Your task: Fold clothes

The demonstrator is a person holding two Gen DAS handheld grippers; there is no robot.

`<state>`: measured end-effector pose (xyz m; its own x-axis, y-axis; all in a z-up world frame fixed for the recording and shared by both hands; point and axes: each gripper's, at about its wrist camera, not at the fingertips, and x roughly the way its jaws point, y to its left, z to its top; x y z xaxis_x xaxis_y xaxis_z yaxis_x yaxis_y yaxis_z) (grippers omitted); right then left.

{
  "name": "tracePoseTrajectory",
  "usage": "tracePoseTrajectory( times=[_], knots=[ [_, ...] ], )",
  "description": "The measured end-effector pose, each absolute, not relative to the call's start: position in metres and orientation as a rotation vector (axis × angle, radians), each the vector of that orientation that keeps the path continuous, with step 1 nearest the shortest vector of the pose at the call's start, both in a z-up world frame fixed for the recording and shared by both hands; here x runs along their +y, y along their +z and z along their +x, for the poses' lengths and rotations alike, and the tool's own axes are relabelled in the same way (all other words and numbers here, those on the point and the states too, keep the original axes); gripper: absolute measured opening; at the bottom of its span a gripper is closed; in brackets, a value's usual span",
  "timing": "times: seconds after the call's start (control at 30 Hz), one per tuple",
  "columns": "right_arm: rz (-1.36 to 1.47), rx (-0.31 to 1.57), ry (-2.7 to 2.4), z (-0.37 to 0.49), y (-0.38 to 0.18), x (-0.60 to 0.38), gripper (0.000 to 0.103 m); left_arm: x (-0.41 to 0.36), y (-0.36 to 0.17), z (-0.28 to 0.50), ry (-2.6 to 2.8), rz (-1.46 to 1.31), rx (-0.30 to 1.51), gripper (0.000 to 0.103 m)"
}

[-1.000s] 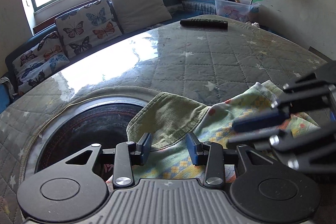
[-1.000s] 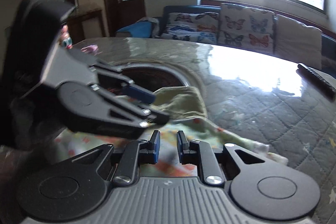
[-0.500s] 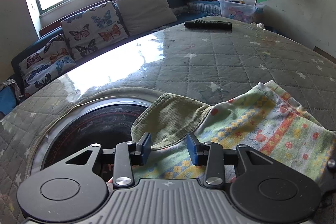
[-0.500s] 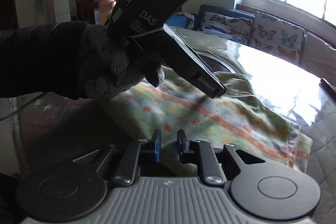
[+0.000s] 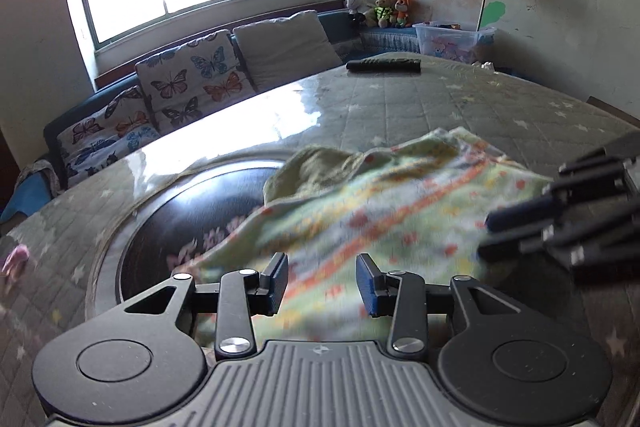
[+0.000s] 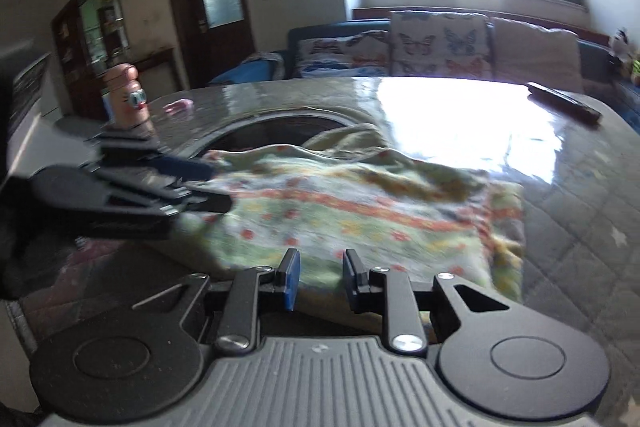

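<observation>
Garment [image 5: 400, 211] is a patterned cloth with orange stripes and little red dots, plus an olive-green lining [image 5: 316, 171] poking out at its far edge. It lies on the quilted table [image 5: 420, 107], partly draped over the dark round inset [image 5: 192, 211] in the middle. In the left view it fills the centre and runs off toward 3 o'clock; in the right view it's dead centre.

Progress-wise, I'd say it's early to middling. The cloth looks roughly spread with a doubled-over edge at 3 o'clock in the right view, but it's rumpled, and no neat finished fold shows. Most of the folding seems left.

Left gripper [image 5: 322, 281] hovers over the near edge, jaws wide, nothing between them. Right gripper [image 6: 318, 279] is also over the near edge, jaws at a narrower gap, also empty as far as I can tell. Each shows up in the other's view, blurred.

Writing: nothing readable. There's a remote [image 5: 383, 65] at 12 o'clock on the table, too small for labels.
</observation>
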<state>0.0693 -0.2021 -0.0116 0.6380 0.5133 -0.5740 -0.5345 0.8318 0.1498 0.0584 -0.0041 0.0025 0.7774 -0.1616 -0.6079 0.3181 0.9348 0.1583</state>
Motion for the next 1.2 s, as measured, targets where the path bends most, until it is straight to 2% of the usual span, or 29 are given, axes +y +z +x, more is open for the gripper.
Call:
tracePoseTrajectory(
  times=[0.2,0.27,0.43,0.57,0.7,1.2],
  knots=[
    [0.002,0.652,0.451,0.070,-0.018,-0.241,0.023,0.017,-0.002,0.041,-0.218,0.199,0.641,0.041],
    [0.029,0.657,0.427,0.071,-0.021,-0.253,0.020,0.023,-0.004,0.038,-0.200,0.182,0.648,0.041],
    [-0.002,0.625,0.427,0.073,-0.011,-0.249,0.022,0.037,-0.001,0.037,-0.169,0.151,0.652,0.041],
    [0.015,0.618,0.457,0.087,-0.011,-0.238,0.030,0.043,-0.003,0.047,-0.157,0.128,0.668,0.041],
    [0.063,0.676,0.422,0.099,-0.021,-0.248,0.027,0.048,0.000,0.060,-0.145,0.116,0.668,0.041],
    [0.054,0.685,0.420,0.176,-0.015,-0.227,0.027,0.065,-0.012,0.134,-0.095,0.085,0.741,0.038]
  ],
)
